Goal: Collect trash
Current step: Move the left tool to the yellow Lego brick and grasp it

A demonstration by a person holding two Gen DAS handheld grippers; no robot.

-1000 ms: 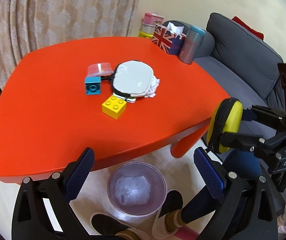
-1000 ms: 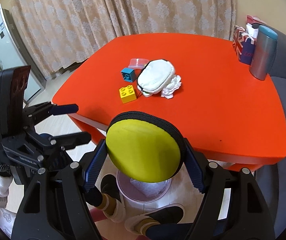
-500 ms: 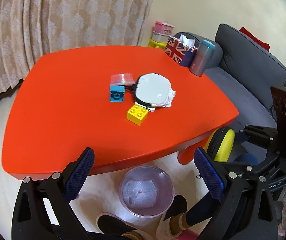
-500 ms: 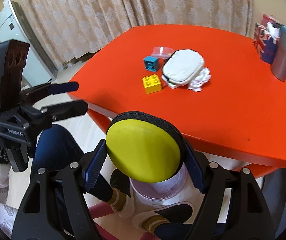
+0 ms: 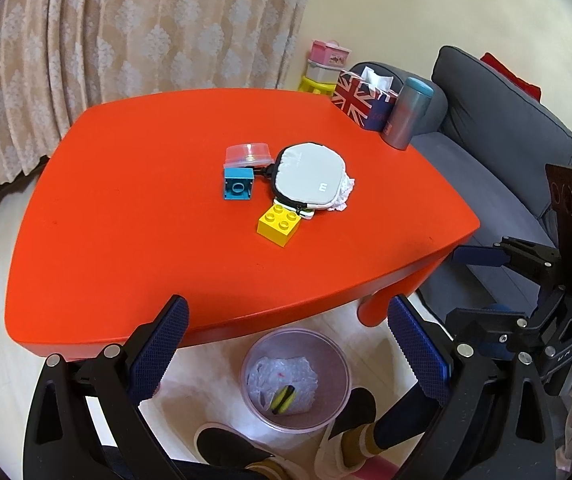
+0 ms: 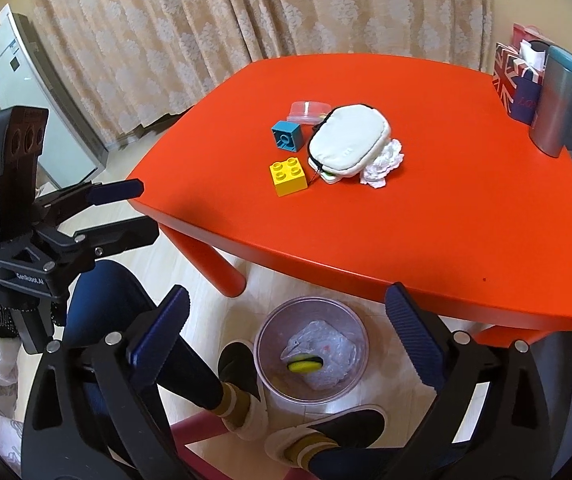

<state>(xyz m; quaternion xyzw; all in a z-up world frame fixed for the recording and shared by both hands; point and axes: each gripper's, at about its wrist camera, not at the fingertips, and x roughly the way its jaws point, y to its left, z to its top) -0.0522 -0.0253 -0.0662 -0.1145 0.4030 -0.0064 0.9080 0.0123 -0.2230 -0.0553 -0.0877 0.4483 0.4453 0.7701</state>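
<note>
We held both the left gripper [image 5: 286, 344] and the right gripper [image 6: 286, 328] with fingers spread and empty above the bin [image 6: 311, 312]. The crumpled tissue [image 6: 383, 162] lay mid-table, tucked against the white pouch's [image 6: 347, 142] right side. We judged it light, soft and crushable, best pinched at its exposed right edge.

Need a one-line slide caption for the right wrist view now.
Open right claw above the bin holding a yellow pouch.

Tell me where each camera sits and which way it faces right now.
Left wrist: on the left tool, above the near table edge, facing down and forward; shows its open fingers, the right tool, shoes.
Right wrist: on the right tool, facing likewise; shows its open fingers, the left tool, legs.
Shared: bin holding the yellow pouch, white pouch, blocks.
</note>
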